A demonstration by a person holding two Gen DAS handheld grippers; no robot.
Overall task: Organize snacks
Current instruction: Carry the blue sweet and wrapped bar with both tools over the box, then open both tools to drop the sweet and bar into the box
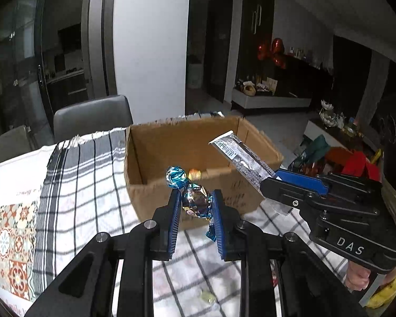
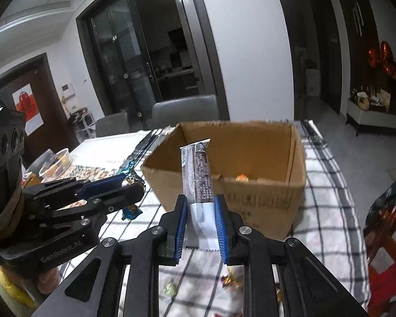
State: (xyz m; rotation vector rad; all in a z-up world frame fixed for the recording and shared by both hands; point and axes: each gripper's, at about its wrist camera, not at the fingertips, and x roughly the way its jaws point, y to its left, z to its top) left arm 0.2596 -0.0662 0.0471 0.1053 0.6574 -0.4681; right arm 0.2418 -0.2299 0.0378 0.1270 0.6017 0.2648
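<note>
Checked tablecloth [image 1: 87, 185] under cardboard box [image 1: 171, 158]; left gripper [image 1: 195, 206] pinching blue-foil candy [image 1: 195, 198], right gripper [image 2: 201, 211] clamping snack bar [image 2: 198, 174].

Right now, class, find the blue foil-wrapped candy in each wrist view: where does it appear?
Left wrist view: the blue foil-wrapped candy sits centre frame, clamped in the left gripper.
Right wrist view: it is at left-centre, in that gripper.
Shared landmark: the cardboard box behind it.
</note>
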